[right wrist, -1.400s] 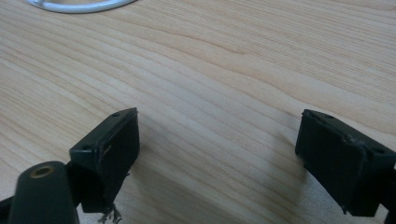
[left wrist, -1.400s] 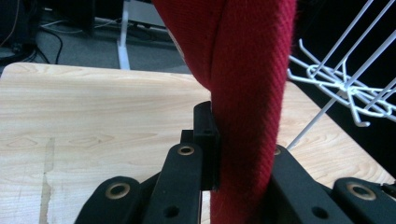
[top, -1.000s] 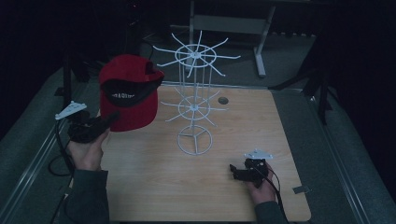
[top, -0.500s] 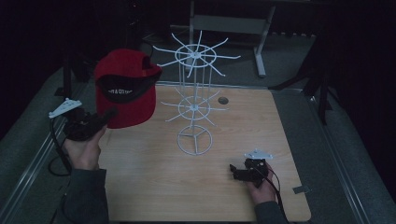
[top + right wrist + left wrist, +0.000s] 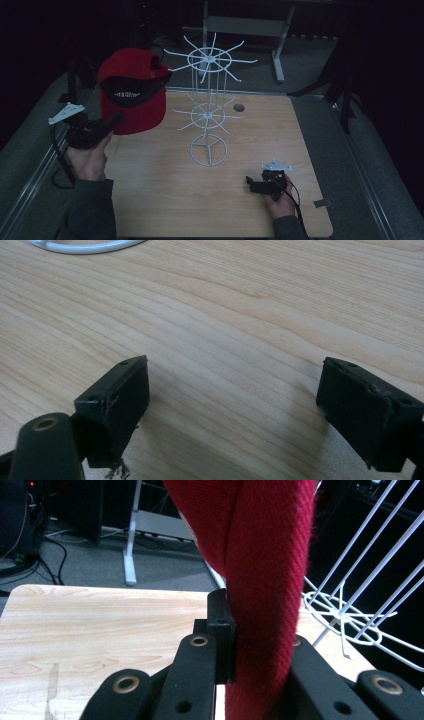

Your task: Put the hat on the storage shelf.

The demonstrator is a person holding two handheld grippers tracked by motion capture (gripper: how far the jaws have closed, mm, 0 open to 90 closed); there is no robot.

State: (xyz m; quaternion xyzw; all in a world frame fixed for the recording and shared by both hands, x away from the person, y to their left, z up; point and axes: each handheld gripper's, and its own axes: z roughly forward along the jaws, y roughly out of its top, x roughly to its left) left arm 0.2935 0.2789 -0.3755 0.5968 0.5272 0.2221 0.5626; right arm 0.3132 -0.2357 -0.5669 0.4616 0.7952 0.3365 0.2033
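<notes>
Left gripper (image 5: 112, 123) pinches the red cap (image 5: 132, 90) by its edge, right gripper (image 5: 255, 184) gapes empty; that hanging cap could snag the wire rack (image 5: 207, 107).

You work at a pale wooden table (image 5: 150, 200); a white wire rack (image 5: 207, 120) stands on it near the middle, its ring base flat on the wood.

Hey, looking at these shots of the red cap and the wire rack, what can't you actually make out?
- White lettering on the red cap, high view: too small and dim to read.
- Left tool, left gripper view: the cap's fabric covers one jaw.
- Wire rack, left gripper view: cut off by the right edge.
- Rack base ring, right gripper view: cut off by the top edge.
- Room beyond the table, high view: too dark to tell.
</notes>
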